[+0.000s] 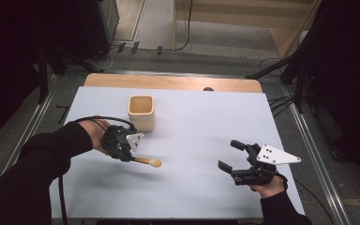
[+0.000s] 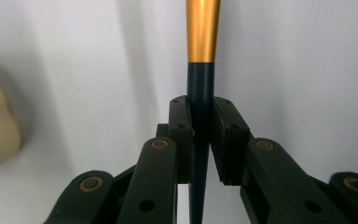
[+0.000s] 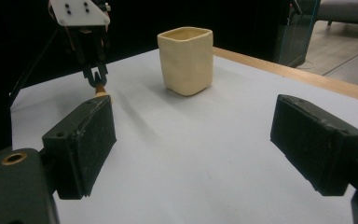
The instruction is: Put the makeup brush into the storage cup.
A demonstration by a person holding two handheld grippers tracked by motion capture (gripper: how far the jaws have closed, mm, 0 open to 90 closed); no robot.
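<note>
Your left gripper [image 1: 132,157] sits at the left of the white table [image 1: 192,187], its 2 jaws clamped on the dark handle of a brush [image 1: 147,161]. In the high view the brush sticks out of the jaws toward 3 o'clock, with its pale rounded tip farthest from your hand and raised above the sheet, casting a shadow below. In the left gripper view the brush [image 2: 200,70] runs straight up toward 12 o'clock between the pads [image 2: 182,126], which press it from both sides.

The brush has a dark teal handle, then an orange-gold metal collar that widens away from the jaws, then a cream tip. No writing or label can be read on it.

At 12 o'clock from the brush stands a cream, square-sided cup [image 1: 141,112], upright and open at the top, just beside your left gripper.

At the right, your right gripper [image 1: 232,157] rests low near the table's front edge, jaws standing wide apart with nothing between them, well apart from the brush.
</note>
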